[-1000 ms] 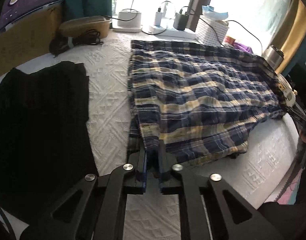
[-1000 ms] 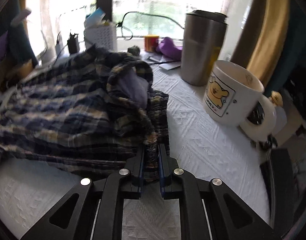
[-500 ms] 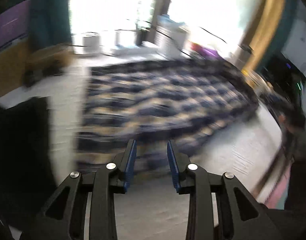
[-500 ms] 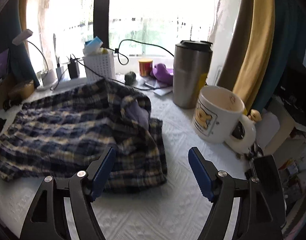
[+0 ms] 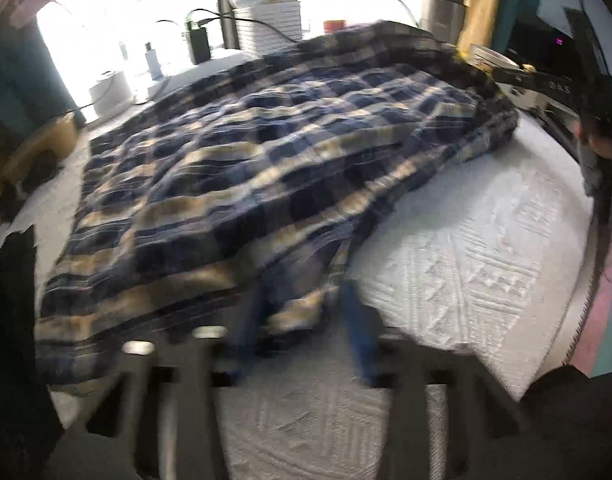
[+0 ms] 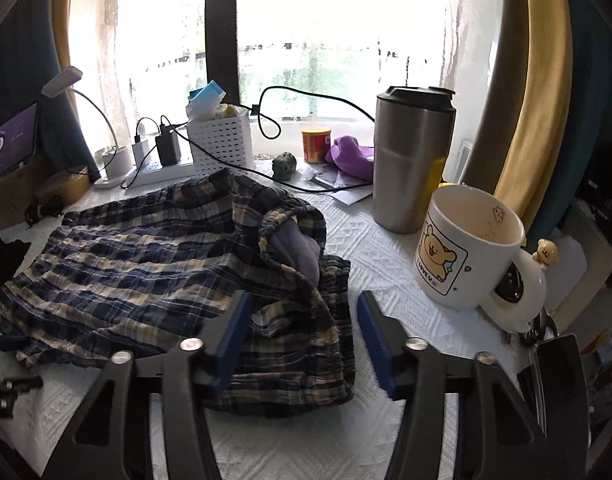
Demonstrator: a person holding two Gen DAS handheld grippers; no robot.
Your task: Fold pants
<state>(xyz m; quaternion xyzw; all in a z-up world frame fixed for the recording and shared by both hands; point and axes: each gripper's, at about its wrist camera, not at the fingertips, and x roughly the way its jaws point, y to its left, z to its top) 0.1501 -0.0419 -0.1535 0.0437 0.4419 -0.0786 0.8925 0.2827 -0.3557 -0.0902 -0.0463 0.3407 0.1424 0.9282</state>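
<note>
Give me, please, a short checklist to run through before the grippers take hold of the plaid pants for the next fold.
1. Right gripper open: ok, jaws spread over the waistband end.
2. Left gripper open: ok, though blurred.
3. Plaid pants lying flat: not ok, bunched at the waistband.
4. White mug clear of the cloth: ok, apart.
5. Steel tumbler upright: ok.
6. Cloth between the left fingers: cannot tell, motion blur.
</note>
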